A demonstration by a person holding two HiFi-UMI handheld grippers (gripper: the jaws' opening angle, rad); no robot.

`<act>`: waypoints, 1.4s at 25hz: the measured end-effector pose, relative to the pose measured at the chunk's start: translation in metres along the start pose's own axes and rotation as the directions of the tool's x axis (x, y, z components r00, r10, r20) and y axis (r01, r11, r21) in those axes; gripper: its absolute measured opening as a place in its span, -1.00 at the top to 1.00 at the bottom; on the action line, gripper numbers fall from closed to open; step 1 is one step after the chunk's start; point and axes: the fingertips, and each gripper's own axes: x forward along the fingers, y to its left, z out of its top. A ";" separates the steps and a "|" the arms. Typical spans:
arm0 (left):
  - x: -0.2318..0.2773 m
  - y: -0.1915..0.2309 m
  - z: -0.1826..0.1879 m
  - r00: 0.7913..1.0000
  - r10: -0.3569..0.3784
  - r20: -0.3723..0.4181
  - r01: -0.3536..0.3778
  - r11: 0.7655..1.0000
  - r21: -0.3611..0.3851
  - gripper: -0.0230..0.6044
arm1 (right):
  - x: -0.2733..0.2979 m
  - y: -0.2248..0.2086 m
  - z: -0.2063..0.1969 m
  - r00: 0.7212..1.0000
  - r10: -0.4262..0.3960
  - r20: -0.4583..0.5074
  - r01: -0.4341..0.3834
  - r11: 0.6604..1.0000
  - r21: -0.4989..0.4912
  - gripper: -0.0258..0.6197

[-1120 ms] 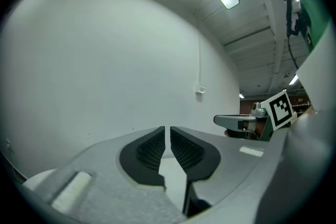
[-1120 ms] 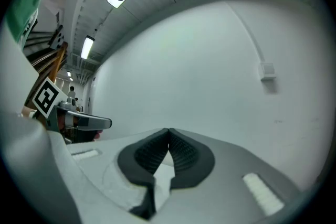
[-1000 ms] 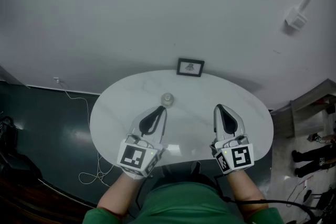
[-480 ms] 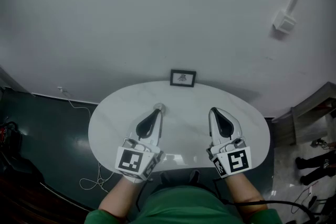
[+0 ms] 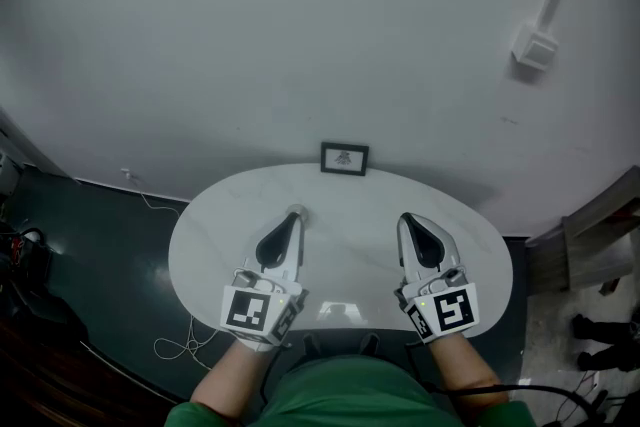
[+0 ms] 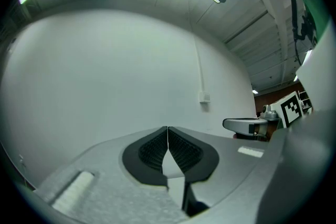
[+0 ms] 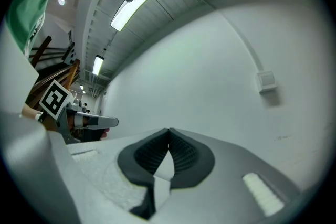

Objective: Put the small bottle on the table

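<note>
Small bottle (image 5: 296,209) stands on the white oval tabletop (image 5: 200,240), left of centre, at the tip of the left gripper (image 5: 297,221) and partly hidden by it. Both the left and the right gripper (image 5: 408,219) are held side by side over the near edge, angled up toward the far wall. Both pairs of jaws are pressed together, empty.

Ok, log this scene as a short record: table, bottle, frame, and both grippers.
table: white, oval, set against the wall
bottle: on the table, at the left gripper's tip; contact cannot be told
frame: at the table's far edge, by the wall
left gripper: jaws together, nothing between them
right gripper: jaws together, nothing between them, over the table's right half
task state: bottle already on the table, held by neither gripper
</note>
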 end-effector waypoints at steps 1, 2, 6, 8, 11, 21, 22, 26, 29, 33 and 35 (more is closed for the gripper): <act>0.001 -0.003 0.000 1.000 0.002 0.001 -0.002 1.000 0.005 0.89 | -0.001 -0.003 0.000 1.000 0.003 0.002 -0.003 1.000 0.003 0.93; 0.002 -0.005 0.000 1.000 0.003 0.004 -0.003 1.000 0.008 0.89 | -0.001 -0.006 -0.001 1.000 0.006 0.003 -0.006 1.000 0.006 0.93; 0.005 -0.013 0.000 1.000 0.013 0.015 -0.013 1.000 0.010 0.88 | -0.002 -0.013 -0.001 1.000 0.026 0.005 -0.026 1.000 0.013 0.93; 0.004 -0.014 0.003 0.999 0.024 0.034 -0.025 0.999 0.027 0.88 | -0.003 -0.015 -0.002 0.999 0.035 0.008 -0.035 0.999 0.015 0.93; 0.002 -0.015 0.007 0.998 0.037 0.051 -0.039 0.999 0.037 0.89 | -0.004 -0.017 -0.002 0.999 0.046 0.012 -0.046 0.999 0.020 0.93; 0.006 -0.024 -0.004 0.998 0.059 0.006 -0.059 0.998 0.020 0.88 | -0.007 -0.026 -0.002 0.997 0.070 0.017 -0.070 0.997 0.027 0.93; 0.007 -0.026 -0.004 0.998 0.059 0.007 -0.059 0.998 0.019 0.88 | -0.007 -0.028 -0.002 0.997 0.071 0.017 -0.072 0.997 0.028 0.93; 0.010 -0.031 0.000 0.998 0.066 0.017 -0.066 0.997 0.029 0.88 | -0.009 -0.033 -0.002 0.997 0.077 0.021 -0.077 0.997 0.030 0.93; 0.012 -0.035 -0.004 0.998 0.070 0.006 -0.070 0.997 0.027 0.88 | -0.010 -0.037 -0.004 0.997 0.081 0.019 -0.081 0.996 0.036 0.93; 0.016 -0.042 -0.001 0.997 0.072 0.014 -0.072 0.997 0.033 0.88 | -0.011 -0.043 -0.007 0.996 0.089 0.016 -0.089 0.995 0.045 0.93; 0.016 -0.043 -0.003 0.997 0.082 0.012 -0.083 0.996 0.041 0.88 | -0.013 -0.046 -0.008 0.995 0.094 0.017 -0.095 0.994 0.046 0.93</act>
